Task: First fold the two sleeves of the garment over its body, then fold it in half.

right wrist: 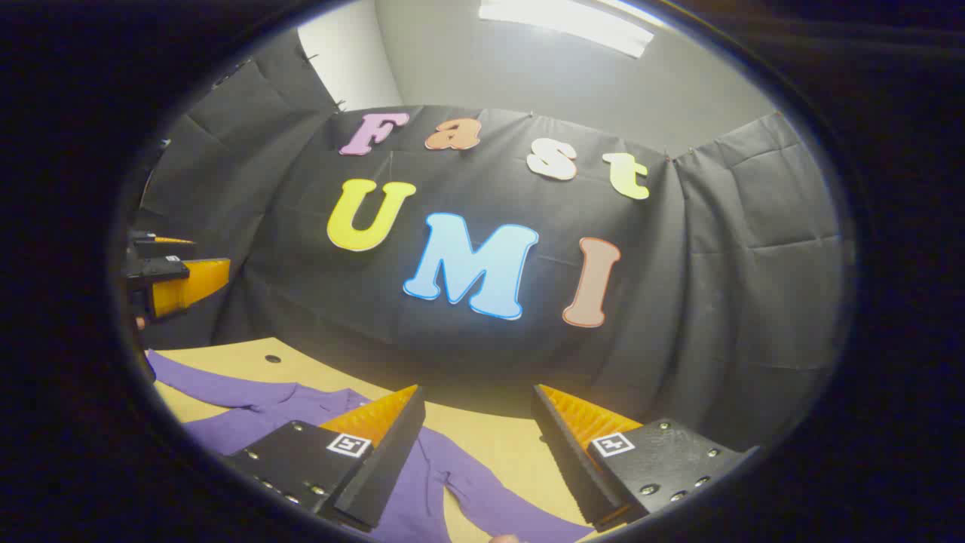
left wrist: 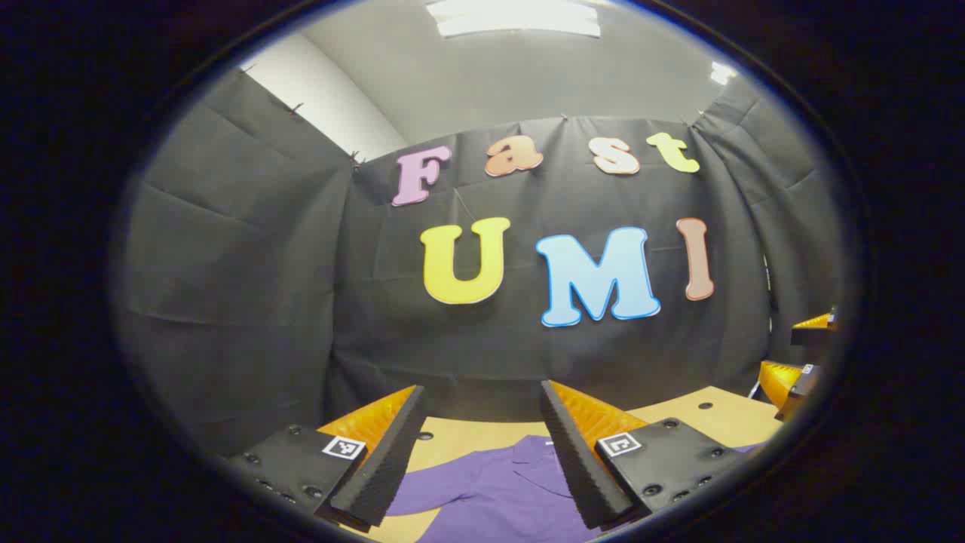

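Black-draped booth, purple shirt (left wrist: 490,490) flat on worktop (left wrist: 709,418), left claw (left wrist: 482,460) and right claw (right wrist: 475,460) raised above it, level, both spread wide, empty.

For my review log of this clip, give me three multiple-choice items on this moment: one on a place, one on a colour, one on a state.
1. Where does the garment lie?
A. on the table
B. on the floor
C. pinned to the wall

2. What colour is the garment?
A. green
B. purple
C. white

3. How do the left claw and right claw stand?
A. both open, holding nothing
B. both shut on a sleeve
C. one open, one shut

Key: 1 A, purple cloth is spread flat on the tan tabletop; 2 B, it reads purple in both views; 3 A, each pair of fingers stands wide apart above the cloth.
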Available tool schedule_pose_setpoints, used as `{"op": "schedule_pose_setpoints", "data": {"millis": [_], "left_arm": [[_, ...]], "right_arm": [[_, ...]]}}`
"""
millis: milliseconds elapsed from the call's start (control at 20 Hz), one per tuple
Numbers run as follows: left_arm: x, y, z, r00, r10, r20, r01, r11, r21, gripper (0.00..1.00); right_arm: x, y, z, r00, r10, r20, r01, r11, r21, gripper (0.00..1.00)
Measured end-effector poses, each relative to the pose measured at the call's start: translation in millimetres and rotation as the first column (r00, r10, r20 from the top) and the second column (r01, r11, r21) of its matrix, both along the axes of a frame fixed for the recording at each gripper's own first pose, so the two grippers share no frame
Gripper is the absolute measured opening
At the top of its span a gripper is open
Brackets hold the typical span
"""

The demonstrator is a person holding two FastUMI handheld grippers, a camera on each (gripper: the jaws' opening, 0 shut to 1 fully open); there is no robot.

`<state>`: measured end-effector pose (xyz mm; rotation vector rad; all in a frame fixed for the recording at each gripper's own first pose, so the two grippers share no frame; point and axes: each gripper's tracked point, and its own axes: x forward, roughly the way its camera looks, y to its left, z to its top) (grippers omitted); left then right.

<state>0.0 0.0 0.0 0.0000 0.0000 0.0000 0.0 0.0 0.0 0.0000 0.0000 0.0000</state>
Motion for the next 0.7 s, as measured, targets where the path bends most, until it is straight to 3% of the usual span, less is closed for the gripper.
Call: {"op": "schedule_pose_setpoints", "data": {"millis": [200, 700], "left_arm": [[12.8, -6.2, -0.1, 0.998, -0.056, 0.0, 0.056, 0.998, -0.008, 0.95], [23.7, -4.1, -13.7, 0.996, -0.091, -0.019, 0.091, 0.995, -0.027, 0.95]], "right_arm": [[4.6, -2.8, -4.6, 0.998, -0.05, -0.024, 0.051, 0.998, 0.041, 0.92], [7.6, -0.7, -13.9, 0.993, -0.092, -0.07, 0.096, 0.994, 0.051, 0.9]]}}
